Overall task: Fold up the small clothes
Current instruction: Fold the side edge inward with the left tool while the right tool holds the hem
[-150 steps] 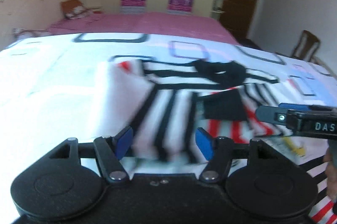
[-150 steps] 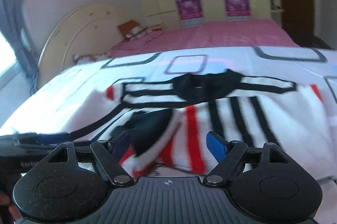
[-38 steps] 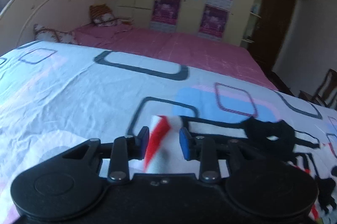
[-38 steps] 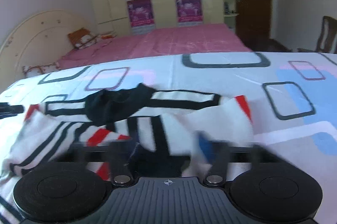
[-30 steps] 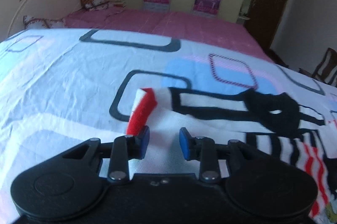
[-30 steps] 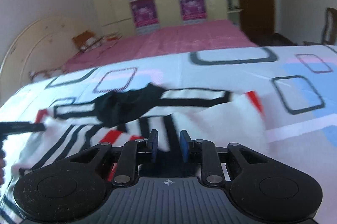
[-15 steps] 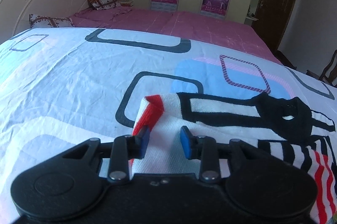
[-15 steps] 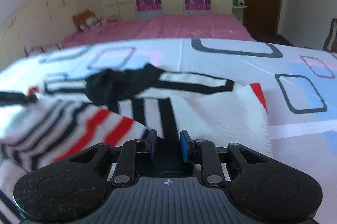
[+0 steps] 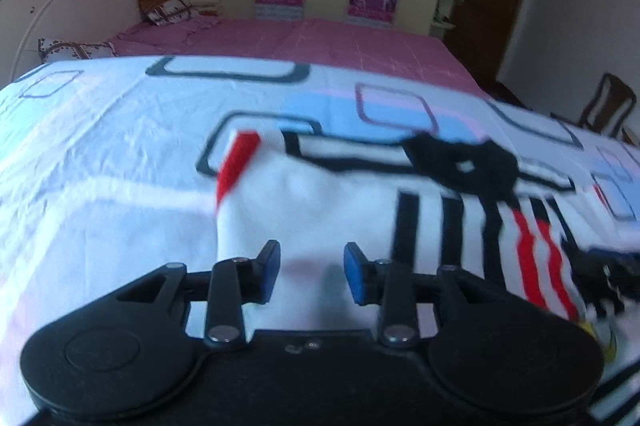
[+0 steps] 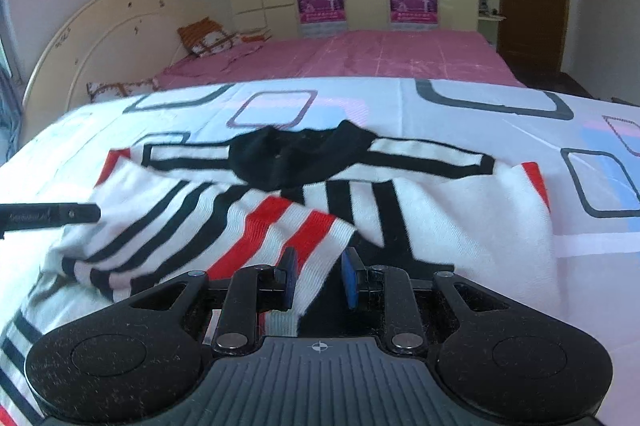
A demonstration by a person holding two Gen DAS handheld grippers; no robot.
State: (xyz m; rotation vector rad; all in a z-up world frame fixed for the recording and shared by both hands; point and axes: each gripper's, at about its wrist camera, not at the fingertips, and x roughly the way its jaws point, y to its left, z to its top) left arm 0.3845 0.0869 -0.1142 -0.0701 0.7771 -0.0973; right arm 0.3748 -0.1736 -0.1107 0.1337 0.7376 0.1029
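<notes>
The striped shirt (image 10: 360, 210) lies spread on the patterned bedsheet (image 10: 480, 114), collar away from the cameras, with a red-and-black striped part folded over its middle; the right gripper (image 10: 318, 280) has its jaws narrowly apart with the edge of that folded part between them, though whether they pinch it I cannot tell; the left gripper (image 9: 310, 272) hovers wide and empty over the white side of the shirt; the likely risk is that the right jaws drag the flap askew on withdrawing, since the fabric sits loosely and would bunch.

The shirt (image 10: 400, 210) lies on the bedsheet (image 10: 460, 122), pillows (image 10: 208, 40) behind.
</notes>
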